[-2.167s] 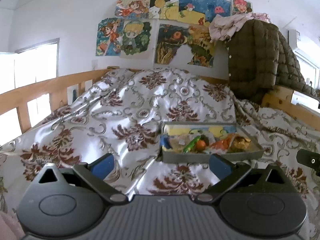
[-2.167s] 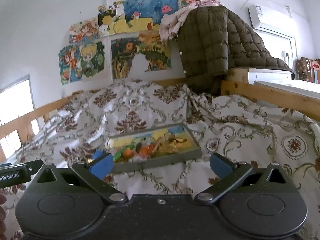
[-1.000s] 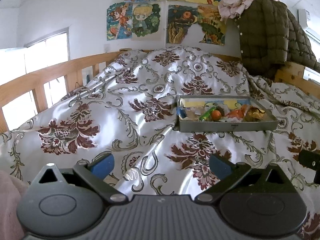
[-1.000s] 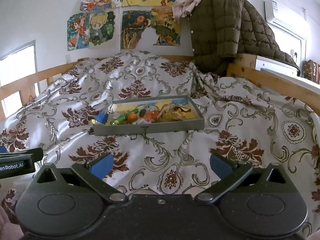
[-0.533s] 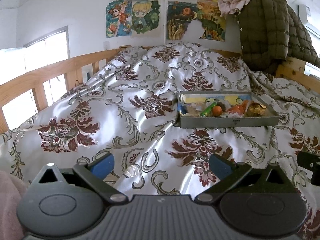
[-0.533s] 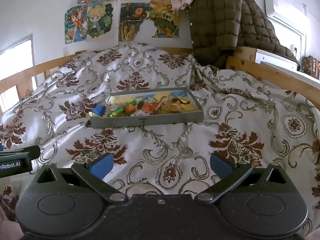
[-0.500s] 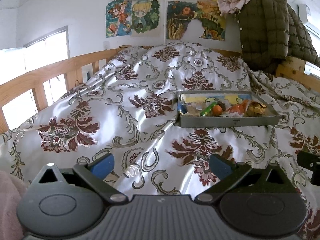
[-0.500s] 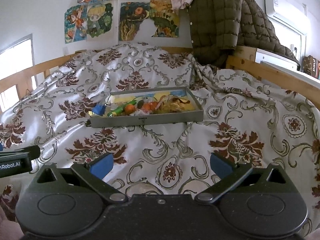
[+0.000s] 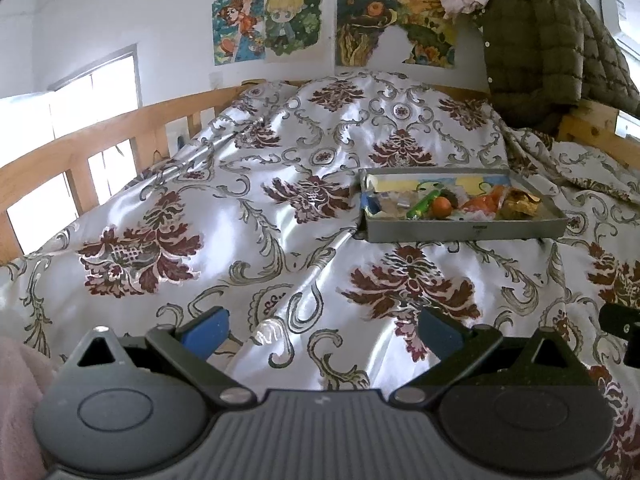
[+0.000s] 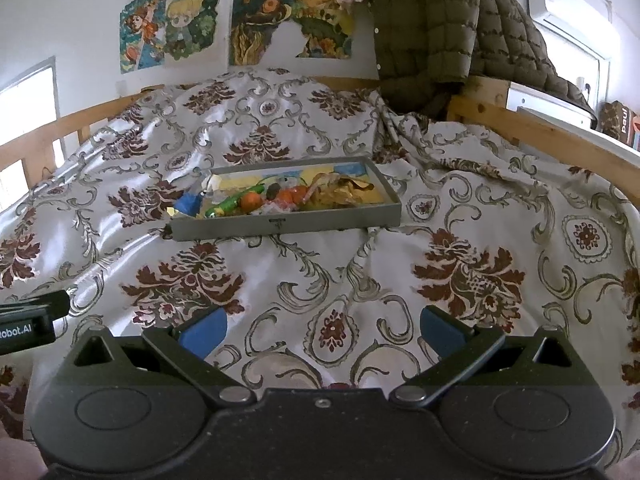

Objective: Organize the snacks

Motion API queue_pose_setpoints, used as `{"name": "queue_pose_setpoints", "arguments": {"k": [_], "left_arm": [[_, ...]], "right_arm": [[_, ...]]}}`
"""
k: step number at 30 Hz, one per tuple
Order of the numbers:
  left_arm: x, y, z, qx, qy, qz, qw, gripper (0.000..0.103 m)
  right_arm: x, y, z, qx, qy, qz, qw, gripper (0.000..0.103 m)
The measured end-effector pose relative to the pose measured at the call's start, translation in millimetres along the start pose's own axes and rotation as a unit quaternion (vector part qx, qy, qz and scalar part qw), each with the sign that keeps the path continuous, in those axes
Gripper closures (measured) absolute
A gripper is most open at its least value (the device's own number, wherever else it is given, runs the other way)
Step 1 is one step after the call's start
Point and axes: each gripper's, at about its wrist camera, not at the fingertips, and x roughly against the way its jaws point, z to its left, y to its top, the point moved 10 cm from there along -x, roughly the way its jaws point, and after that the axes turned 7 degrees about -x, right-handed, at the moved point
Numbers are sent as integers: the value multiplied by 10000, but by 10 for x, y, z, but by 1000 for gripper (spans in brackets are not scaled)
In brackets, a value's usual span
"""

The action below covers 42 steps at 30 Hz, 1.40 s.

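Pulling back, both grippers are now sitting farther from the tray (image 9: 466,232) than earlier. Left gripper (image 9: 324,330) and right gripper (image 10: 322,330) are gaping wide and empty, the tray lying well ahead mid-bed (image 10: 320,280).

I see a bed (image 9: 280,208) under a shiny floral cover, wooden rails (image 9: 80,148) around it. Posters (image 10: 240,24) hang on the white wall; a quilted coat (image 10: 440,40) drapes the corner. Daylight pours through windows (image 9: 100,80).
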Motion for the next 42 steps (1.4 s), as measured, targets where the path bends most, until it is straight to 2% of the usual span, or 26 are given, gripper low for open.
{"name": "queue_pose_setpoints", "arguments": {"k": [42], "left_arm": [[-6, -1, -9, -27, 7, 7, 10000, 0]], "right_arm": [[-27, -29, 29, 95, -42, 97, 9999, 1]]}}
